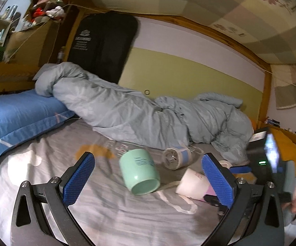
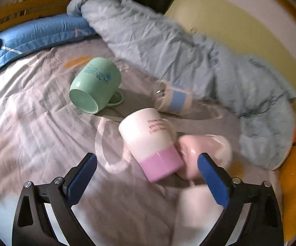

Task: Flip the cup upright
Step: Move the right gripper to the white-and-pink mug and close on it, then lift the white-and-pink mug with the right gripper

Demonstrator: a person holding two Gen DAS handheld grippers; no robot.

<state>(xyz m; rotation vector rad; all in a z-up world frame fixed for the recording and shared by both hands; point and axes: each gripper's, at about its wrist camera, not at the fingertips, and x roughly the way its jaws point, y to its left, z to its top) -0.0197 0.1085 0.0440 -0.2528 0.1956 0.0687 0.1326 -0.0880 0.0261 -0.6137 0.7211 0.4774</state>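
Four cups lie tipped over on the bed sheet [image 2: 35, 127], and none is upright. From my right claw [image 2: 147, 176] I see the green mug [image 2: 95, 84] on its side farthest to the left, bottom toward me, its handle resting on the sheet. Beyond it lies a glass cup with a blue band [image 2: 173, 98] (blurred, so I cannot tell what is inside). Nearest me is the white and pink cup [image 2: 152, 143], on its side with its pink end toward the claw, touching a pale pink cup [image 2: 205, 153] just to its right. My right claw is spread wide and grips nothing; the pink end sits near the gap between its fingers.

My left claw [image 1: 148, 181] is also spread wide with nothing in it, the green mug [image 1: 139, 171] lying ahead of its gap. A rumpled grey quilt [image 1: 137, 114] runs along the wall behind the cups, and a blue pillow [image 1: 14, 116] sits at the left.
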